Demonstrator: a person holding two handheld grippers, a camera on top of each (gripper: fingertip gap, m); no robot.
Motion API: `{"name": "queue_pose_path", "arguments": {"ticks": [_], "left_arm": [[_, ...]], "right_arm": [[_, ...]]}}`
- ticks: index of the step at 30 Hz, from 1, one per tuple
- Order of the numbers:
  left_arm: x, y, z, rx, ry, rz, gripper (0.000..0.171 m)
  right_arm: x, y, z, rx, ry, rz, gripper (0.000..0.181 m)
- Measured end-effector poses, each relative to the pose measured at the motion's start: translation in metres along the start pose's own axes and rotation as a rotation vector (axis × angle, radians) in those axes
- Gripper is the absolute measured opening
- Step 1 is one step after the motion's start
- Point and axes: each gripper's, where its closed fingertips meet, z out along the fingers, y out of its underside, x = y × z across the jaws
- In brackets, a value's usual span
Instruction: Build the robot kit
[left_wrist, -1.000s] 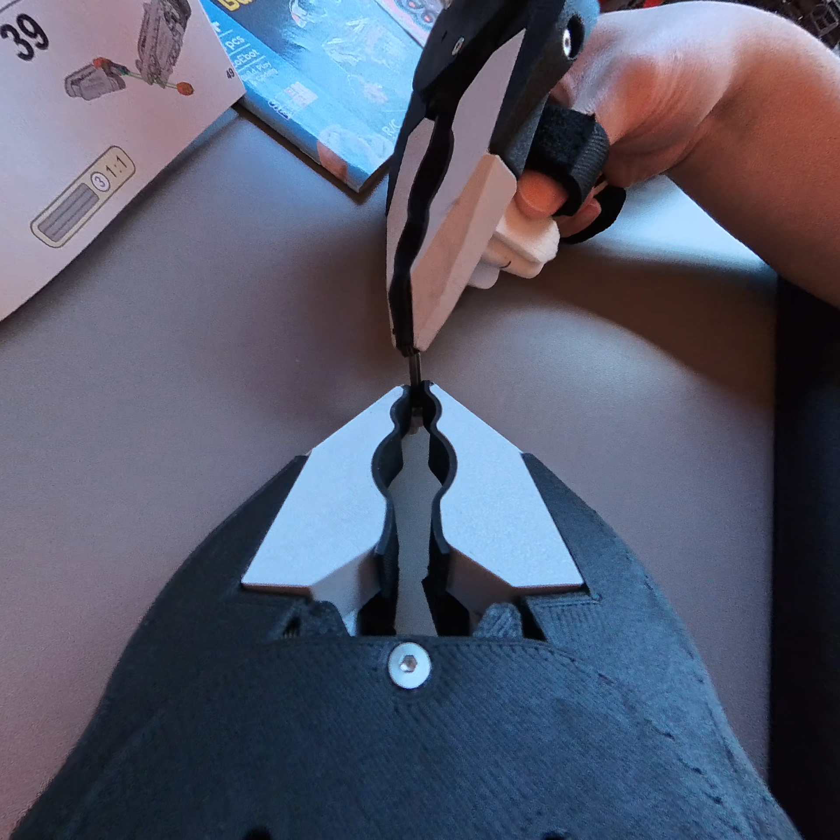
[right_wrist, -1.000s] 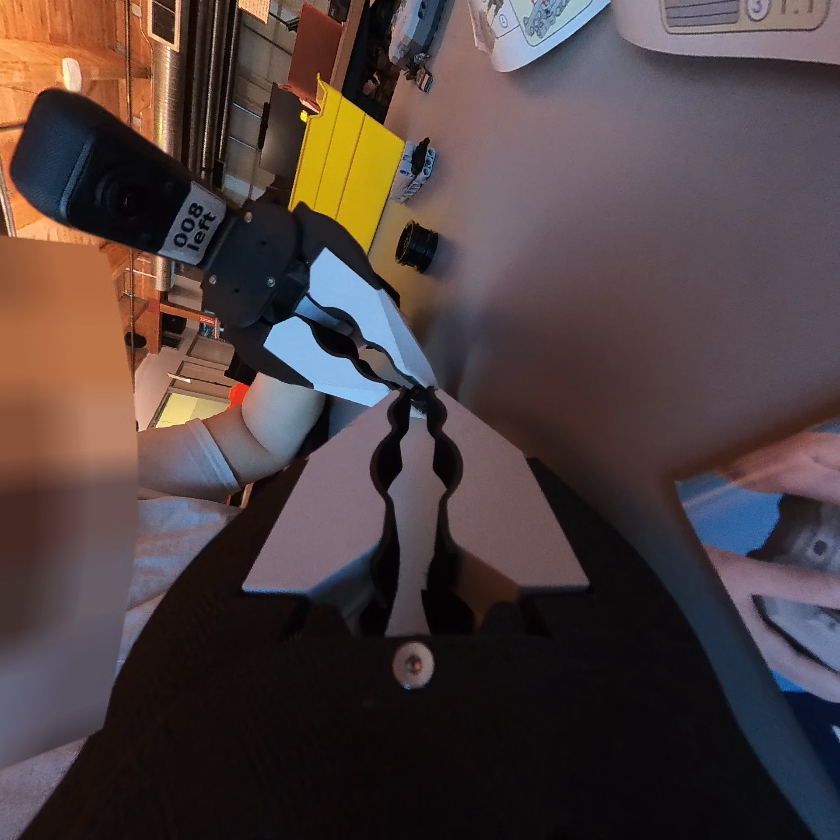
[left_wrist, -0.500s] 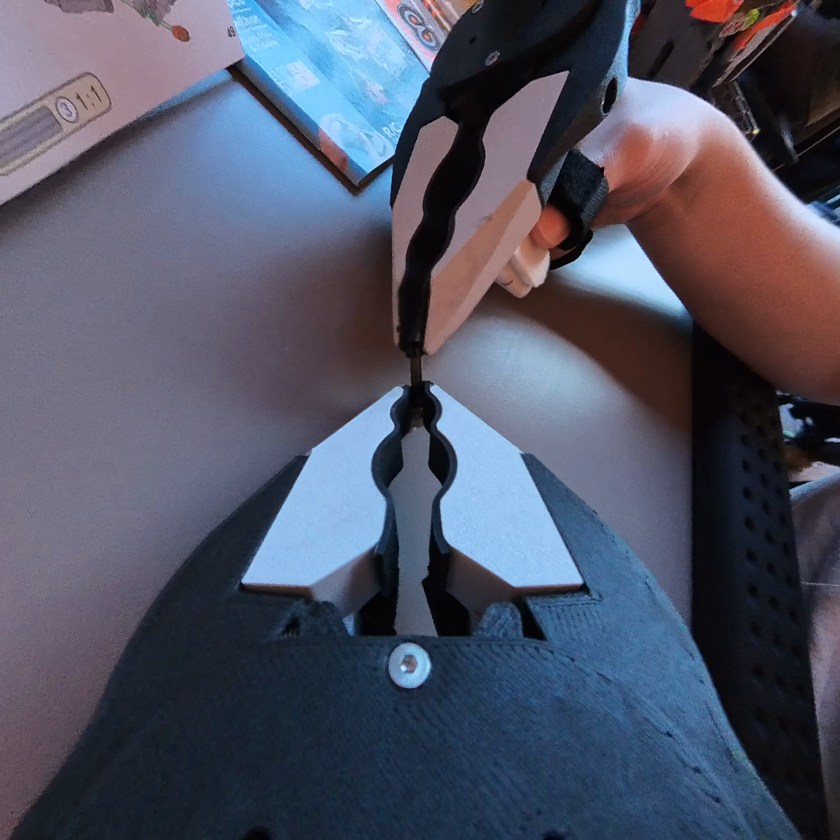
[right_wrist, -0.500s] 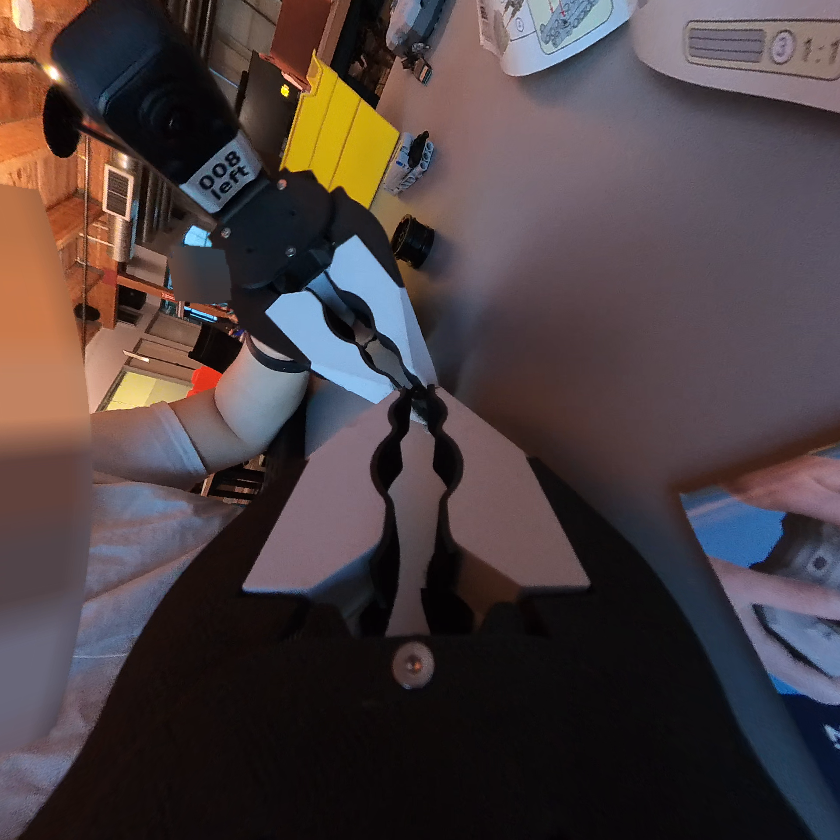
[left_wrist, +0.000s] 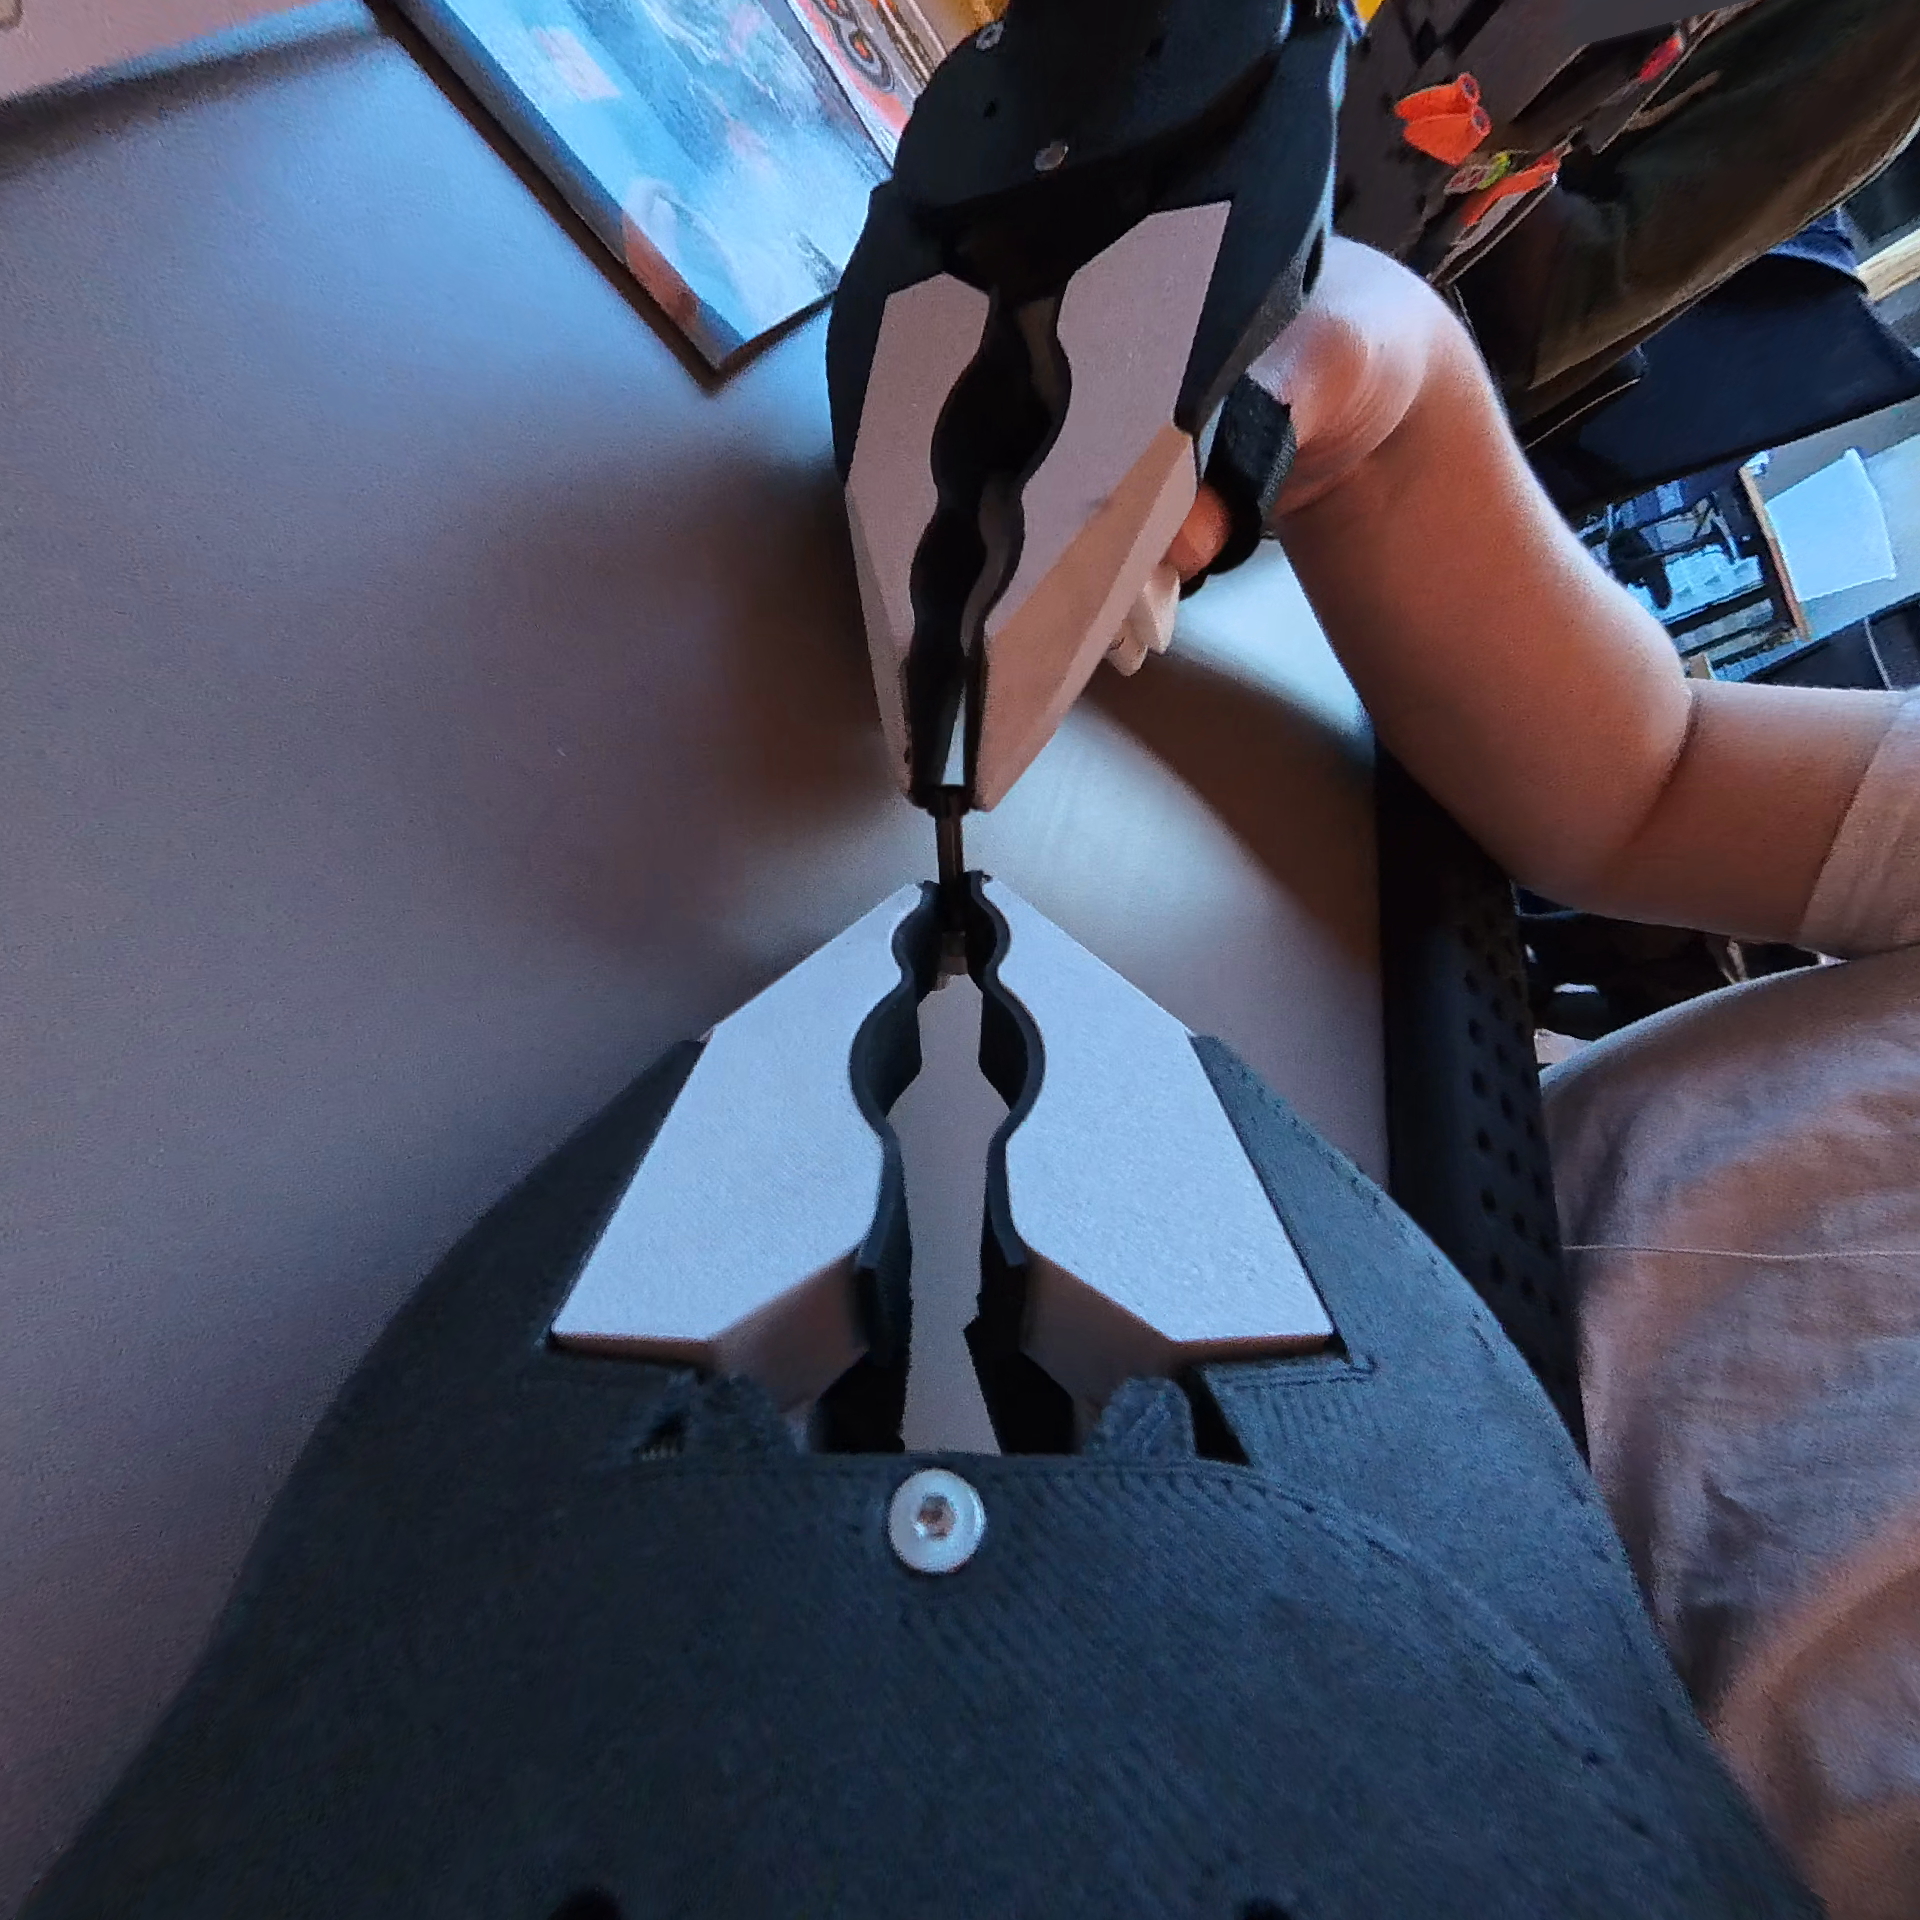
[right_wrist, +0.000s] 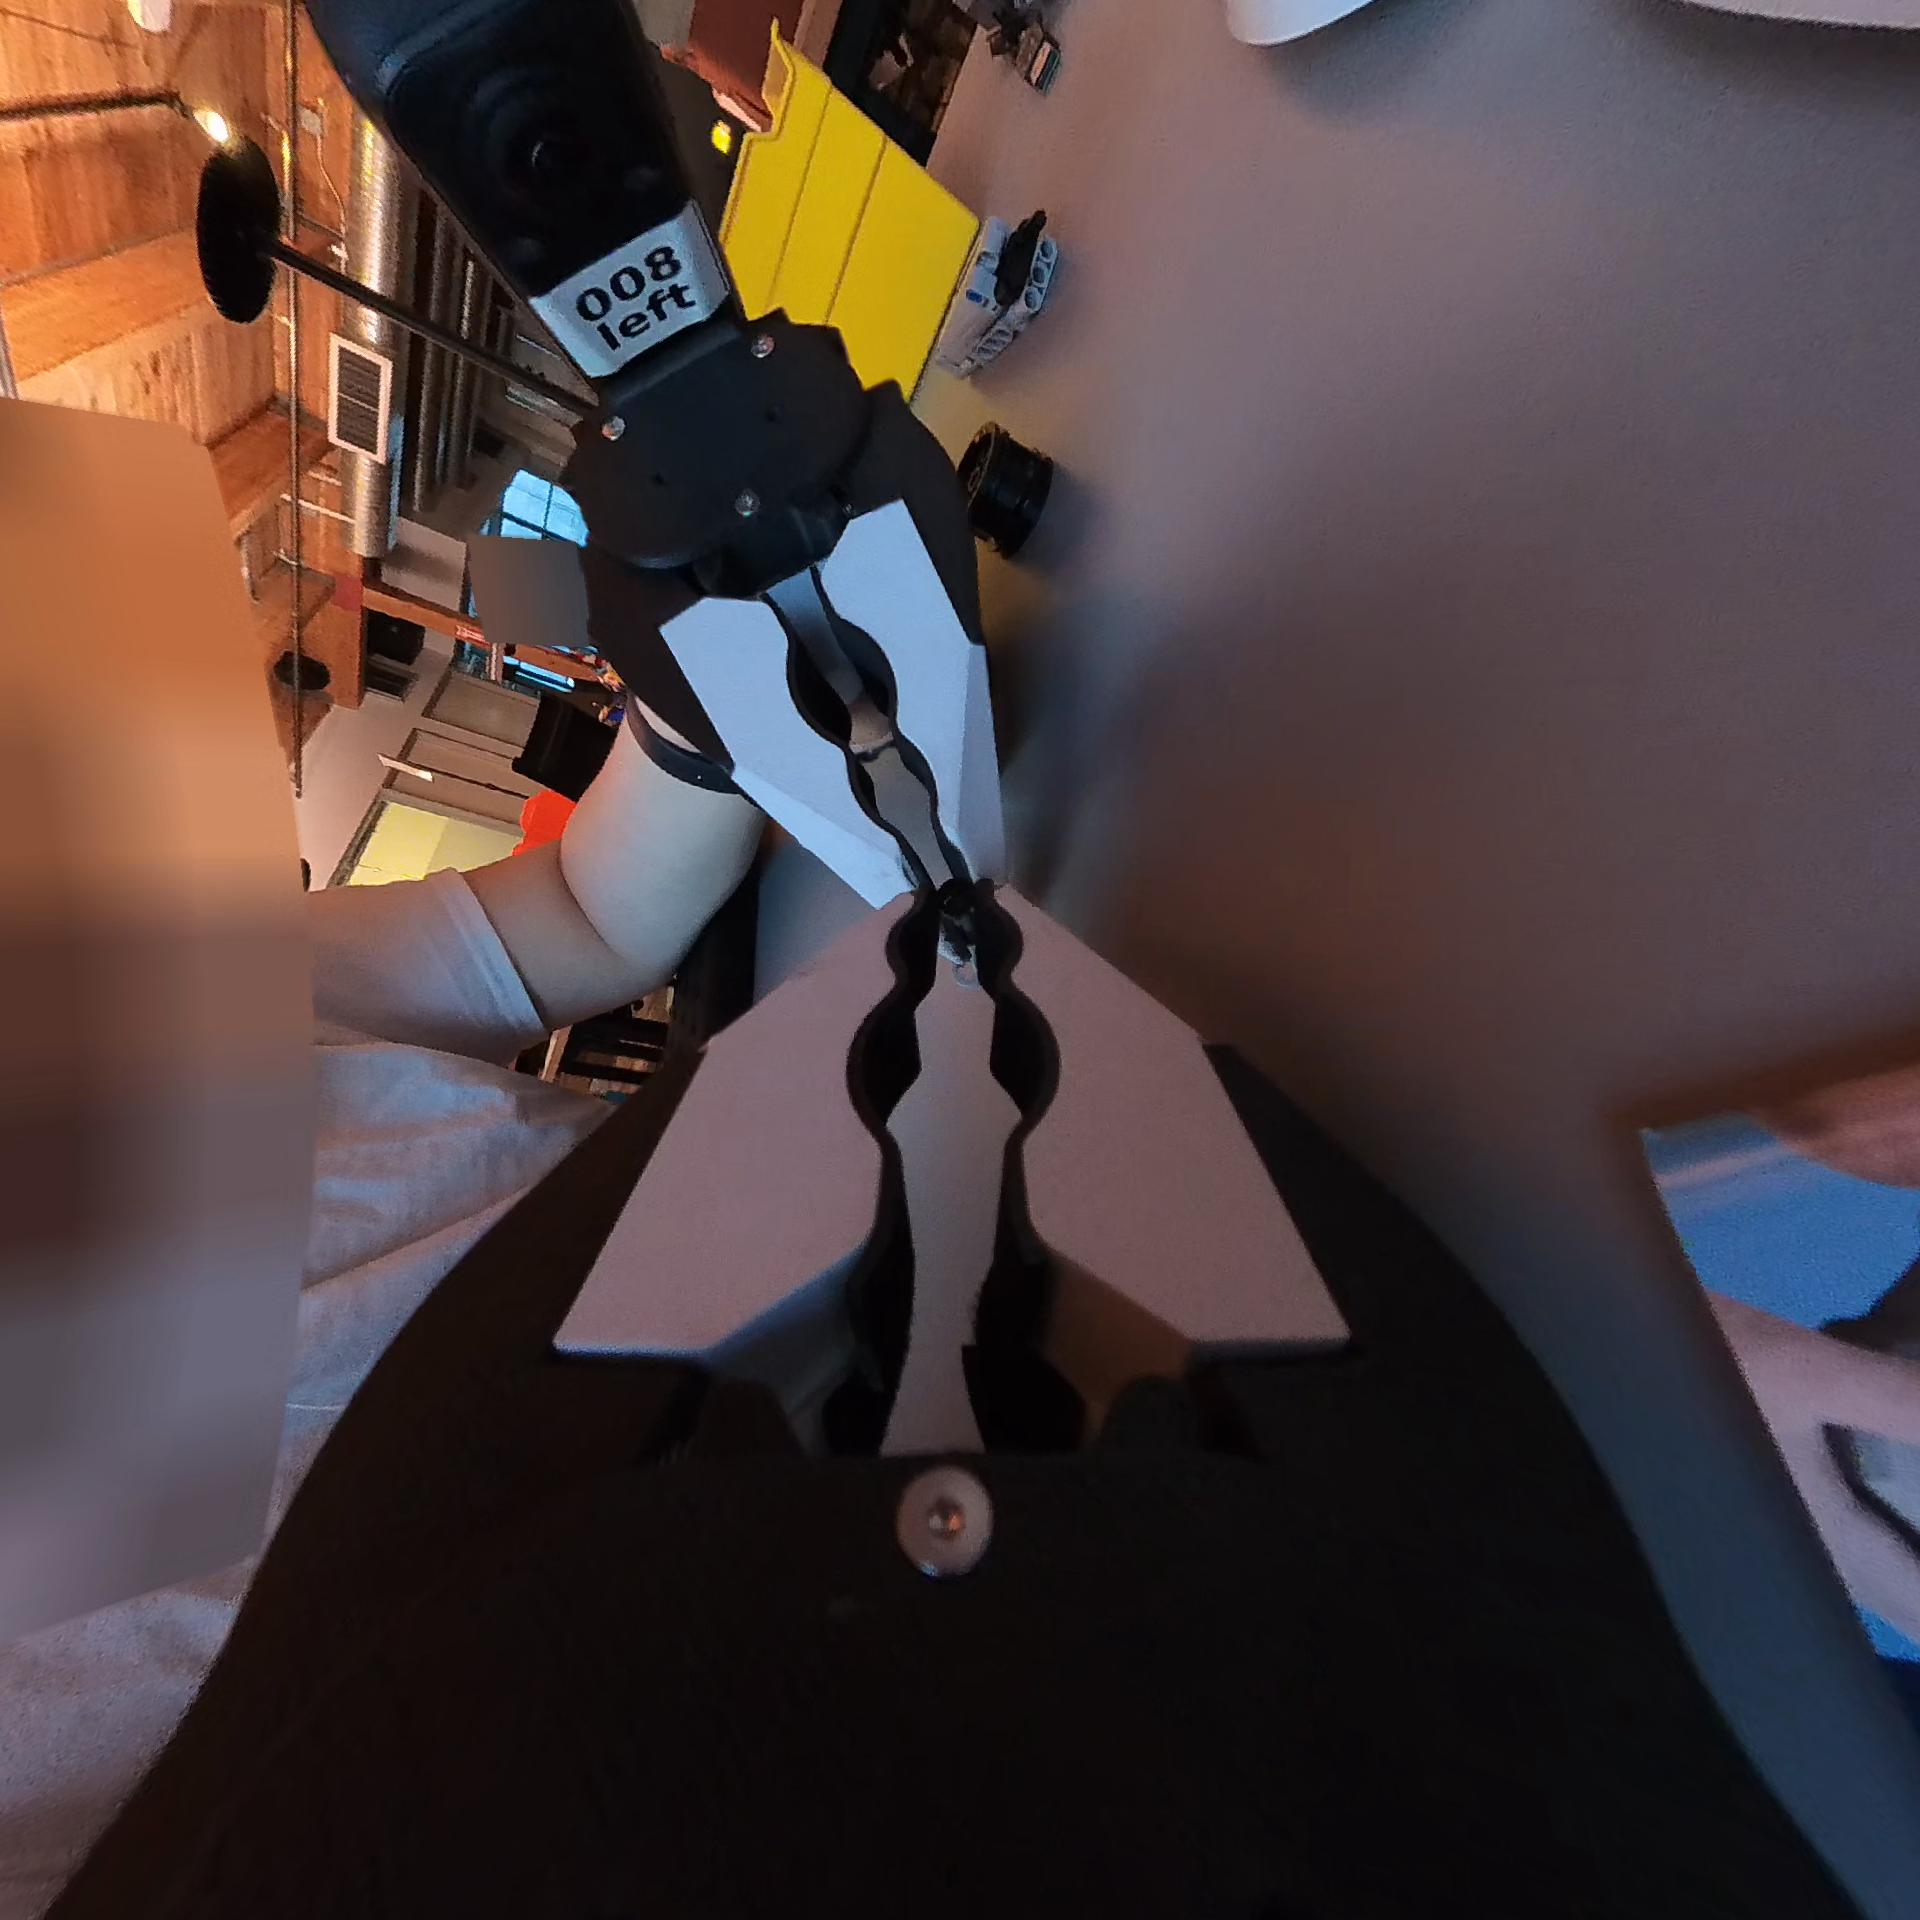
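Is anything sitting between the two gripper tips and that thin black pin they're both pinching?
Nothing visible does. The left gripper and the right gripper meet tip to tip above the grey table, each closed on one end of the thin black pin, with only the bare pin between them.

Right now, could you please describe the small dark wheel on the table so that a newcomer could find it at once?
Start in the right wrist view at the yellow panel on the far side of the grey table. Just off its near corner sits the black wheel, lying beside the left tongs. Unlike the pale brick assembly next to the panel, it is round, all black and stands alone.
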Motion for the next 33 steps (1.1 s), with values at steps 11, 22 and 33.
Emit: {"name": "queue_pose_path", "arguments": {"ticks": [11, 22, 33], "left_arm": [[-0.002, 0.009, 0.004, -0.087, -0.093, 0.157, 0.001], [0.001, 0.014, 0.006, -0.203, -0.259, 0.406, 0.001], [0.002, 0.015, 0.007, -0.250, -0.332, 0.501, 0.001]], "right_arm": [[0.003, 0.011, 0.001, -0.091, 0.079, -0.132, 0.006], [-0.001, 0.022, 0.000, -0.163, 0.076, -0.195, 0.006], [-0.002, 0.025, 0.001, -0.215, 0.158, -0.266, 0.006]]}}
